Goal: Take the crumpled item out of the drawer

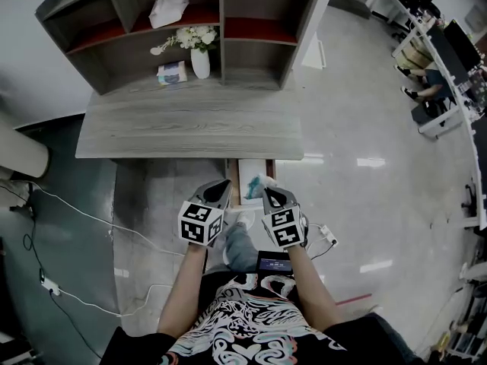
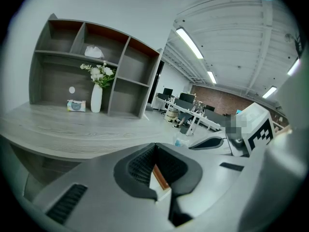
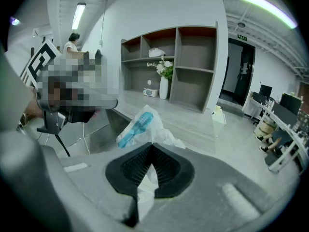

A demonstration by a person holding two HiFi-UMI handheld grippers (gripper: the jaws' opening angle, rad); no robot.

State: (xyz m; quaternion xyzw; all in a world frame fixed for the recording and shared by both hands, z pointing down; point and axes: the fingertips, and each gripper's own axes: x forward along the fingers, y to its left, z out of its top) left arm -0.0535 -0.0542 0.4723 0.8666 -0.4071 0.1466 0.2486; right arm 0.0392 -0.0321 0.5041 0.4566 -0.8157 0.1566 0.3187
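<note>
The drawer (image 1: 235, 179) stands pulled out from under the front edge of the grey desk (image 1: 190, 124). My left gripper (image 1: 223, 186) is shut on the drawer's thin white panel with a brown edge (image 2: 160, 178), seen between its pads in the left gripper view. The crumpled item (image 1: 256, 182) is a white plastic wrapper with blue print, over the drawer's right part. My right gripper (image 1: 268, 195) is shut on it. In the right gripper view the wrapper (image 3: 139, 126) bulges up past the pads (image 3: 166, 167), and a strip of it hangs down between them.
A shelf unit (image 1: 221, 21) at the desk's back holds a white vase of flowers (image 1: 199, 54), a tissue pack (image 1: 171, 72) and a white cloth (image 1: 167, 8). Cables and a power strip (image 1: 328, 236) lie on the floor. Office desks and chairs (image 1: 445, 59) stand far right.
</note>
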